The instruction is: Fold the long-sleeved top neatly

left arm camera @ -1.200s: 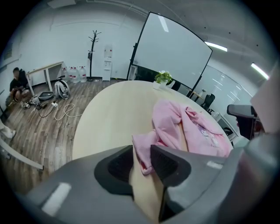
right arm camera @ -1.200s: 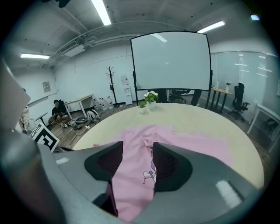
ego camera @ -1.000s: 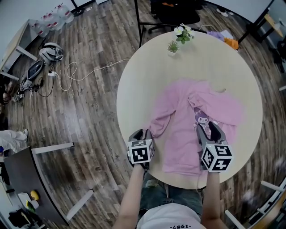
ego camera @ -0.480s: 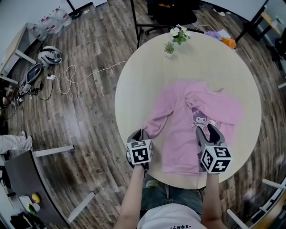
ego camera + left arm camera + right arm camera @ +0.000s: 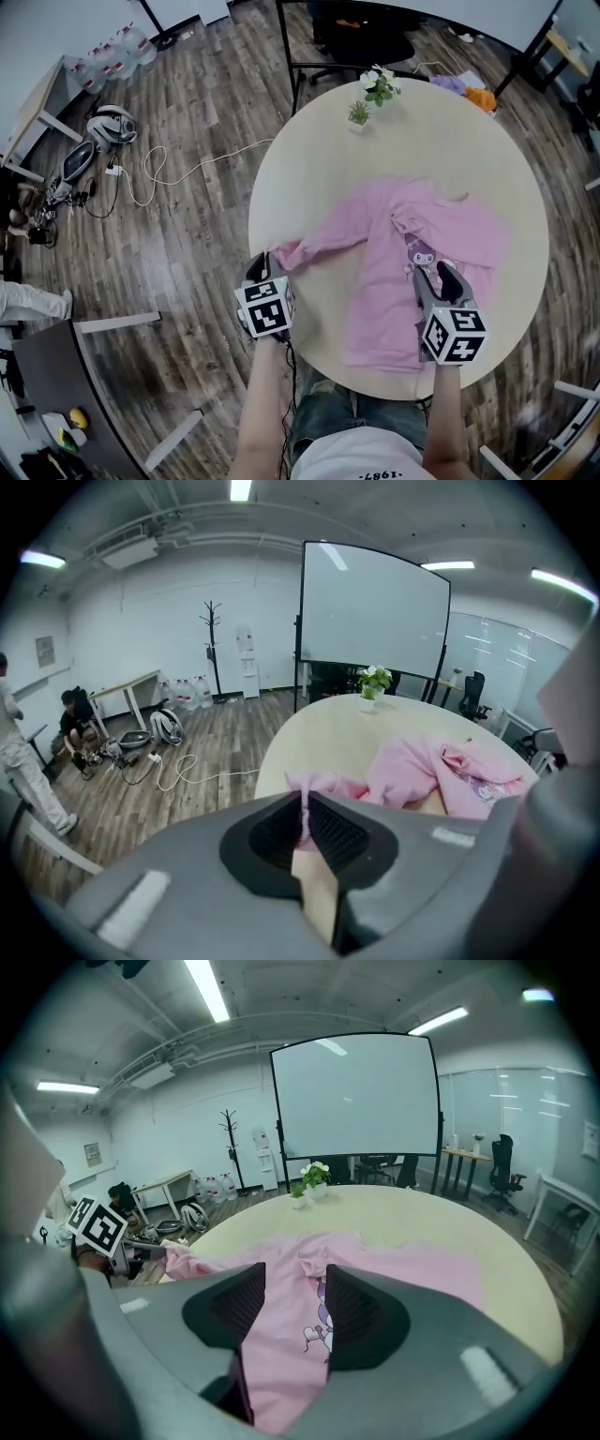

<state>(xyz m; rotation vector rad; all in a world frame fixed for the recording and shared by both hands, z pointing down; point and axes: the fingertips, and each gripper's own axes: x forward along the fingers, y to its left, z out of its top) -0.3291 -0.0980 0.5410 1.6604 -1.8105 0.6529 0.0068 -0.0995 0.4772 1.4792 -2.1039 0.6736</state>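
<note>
A pink long-sleeved top with a cartoon print lies face up on the round beige table. Its left sleeve is stretched out toward the table's left edge. My left gripper is shut on that sleeve's cuff, which shows pinched between the jaws in the left gripper view. My right gripper hovers low over the top's lower right part, open. In the right gripper view the pink cloth lies between the parted jaws.
A small potted plant and a white flower pot stand at the table's far edge, with orange and purple cloths beside them. A cable lies on the wooden floor to the left. A seated person is far left.
My left gripper has moved left and slightly away from me, pulling the sleeve out sideways to the table's left edge. The right gripper has stayed almost where it was.
</note>
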